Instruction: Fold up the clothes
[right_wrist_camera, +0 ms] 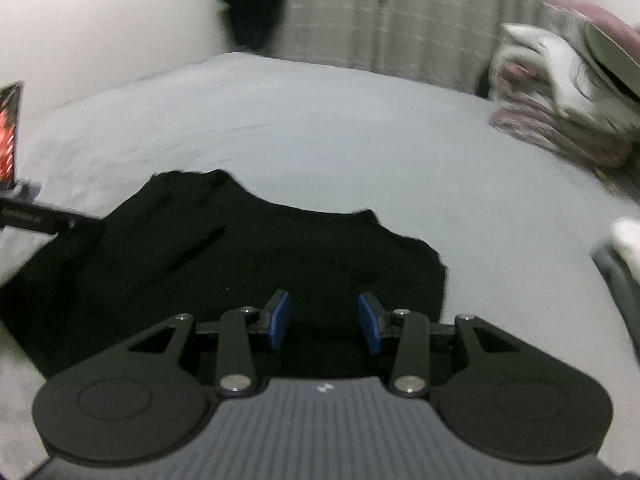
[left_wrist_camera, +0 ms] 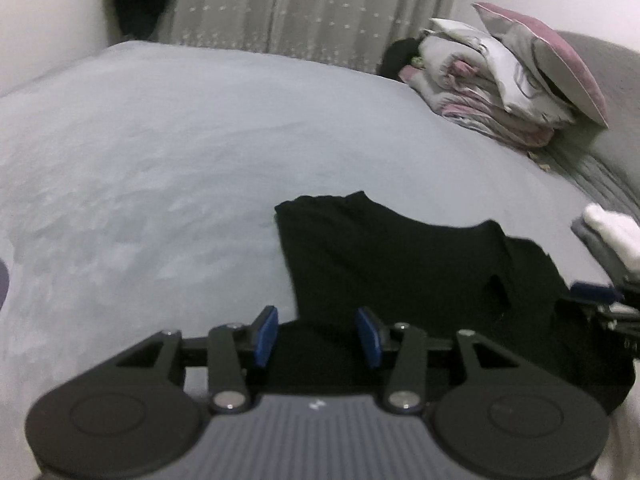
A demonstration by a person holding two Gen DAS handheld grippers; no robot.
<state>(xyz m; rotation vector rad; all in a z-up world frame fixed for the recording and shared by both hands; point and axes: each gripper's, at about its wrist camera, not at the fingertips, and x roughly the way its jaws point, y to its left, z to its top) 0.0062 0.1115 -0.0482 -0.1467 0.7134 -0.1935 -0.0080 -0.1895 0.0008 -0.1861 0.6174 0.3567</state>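
- Black cloth garment (left_wrist_camera: 392, 264) lies flat on the near part of the wide grey bed (left_wrist_camera: 160, 152).
- Pink and white folded bedding (left_wrist_camera: 492, 80) sits far right.
- Left gripper (left_wrist_camera: 317, 334) is spread, pinching nothing.
- Right gripper (right_wrist_camera: 325, 325) is spread too.

Grey bed sheet (left_wrist_camera: 180, 140), stacked pillows (left_wrist_camera: 516, 76), patterned curtain (left_wrist_camera: 320, 4)

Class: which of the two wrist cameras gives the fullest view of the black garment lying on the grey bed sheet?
The right wrist view: the black garment fills the middle, with its far edge and both sides visible. The left wrist view shows the garment off to the right, its near part hidden behind the gripper body.
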